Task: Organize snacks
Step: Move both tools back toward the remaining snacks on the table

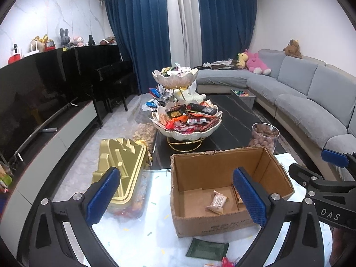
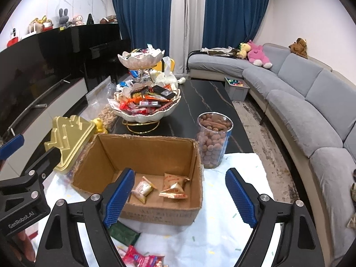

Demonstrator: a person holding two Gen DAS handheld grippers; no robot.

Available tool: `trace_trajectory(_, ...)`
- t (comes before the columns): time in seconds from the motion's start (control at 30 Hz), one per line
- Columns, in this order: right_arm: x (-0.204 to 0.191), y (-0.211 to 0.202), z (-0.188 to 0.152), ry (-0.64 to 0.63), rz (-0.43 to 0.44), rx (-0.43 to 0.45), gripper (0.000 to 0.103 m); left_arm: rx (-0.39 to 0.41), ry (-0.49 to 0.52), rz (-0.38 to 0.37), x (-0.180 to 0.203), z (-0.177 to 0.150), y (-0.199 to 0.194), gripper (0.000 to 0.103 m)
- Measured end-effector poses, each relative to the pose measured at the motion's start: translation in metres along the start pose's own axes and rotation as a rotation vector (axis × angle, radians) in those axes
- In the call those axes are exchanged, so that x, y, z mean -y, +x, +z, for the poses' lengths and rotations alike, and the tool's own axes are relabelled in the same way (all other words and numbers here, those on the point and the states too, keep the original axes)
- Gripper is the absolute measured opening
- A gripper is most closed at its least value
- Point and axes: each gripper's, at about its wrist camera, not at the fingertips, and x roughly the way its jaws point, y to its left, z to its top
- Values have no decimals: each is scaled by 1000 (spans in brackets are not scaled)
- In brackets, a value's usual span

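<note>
Both grippers — left gripper and right gripper — are hovering wide and empty over the cardboard box, which is collecting snack packets near the counter's front edge.

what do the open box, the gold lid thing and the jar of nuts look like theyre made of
Box: plain brown corrugated cardboard, matte, with ragged torn rims. Gold lid: probably moulded plastic with a shiny metallic finish, given its glossy stepped relief. Nut jar: clear glass or plastic; contents show through.
</note>
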Motion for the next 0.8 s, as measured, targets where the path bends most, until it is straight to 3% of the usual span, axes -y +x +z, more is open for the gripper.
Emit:
trace_trajectory(0.53, 3, -57, -36, 13, 20, 66, 85, -12, -19, -74, 1, -36, -54, 103)
trace_trajectory(0.8, 1, -66, -71, -1, 10, 52, 85, -18, -21, -66, 4, -68, -70, 103)
